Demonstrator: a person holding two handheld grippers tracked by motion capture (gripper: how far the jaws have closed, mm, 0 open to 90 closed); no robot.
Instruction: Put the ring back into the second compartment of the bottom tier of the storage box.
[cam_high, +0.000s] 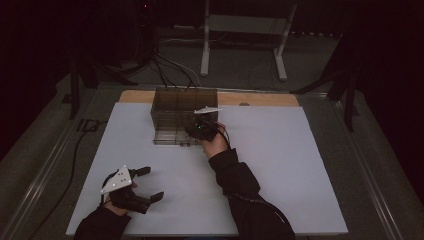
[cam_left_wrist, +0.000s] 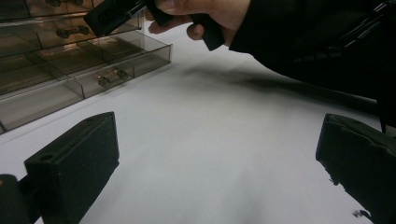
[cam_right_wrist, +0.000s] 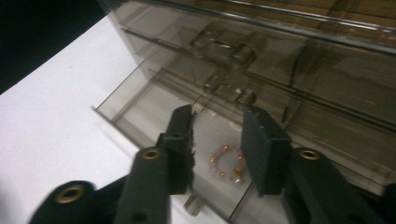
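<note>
A smoky clear drawer cabinet (cam_high: 184, 106) stands at the back middle of the white board. Its bottom drawer (cam_high: 170, 138) is pulled out toward me. Inside that drawer (cam_right_wrist: 154, 105) lies a small pink bracelet with gold beads (cam_right_wrist: 213, 160). My right gripper (cam_high: 193, 131) hovers just over the open drawer. Its jaws stand apart above the bracelet with nothing between them (cam_right_wrist: 218, 116). My left gripper (cam_high: 152, 183) rests open on the board at the near left, holding nothing (cam_left_wrist: 217, 154). The left gripper view shows the cabinet (cam_left_wrist: 56, 46) and the person's right hand (cam_left_wrist: 205, 9).
The white board (cam_high: 280, 165) covers most of the table, with a wooden strip (cam_high: 260, 99) behind the cabinet. The upper drawers (cam_right_wrist: 280, 56) are closed. Beyond the table stand a white frame (cam_high: 245, 25) and floor cables (cam_high: 170, 67).
</note>
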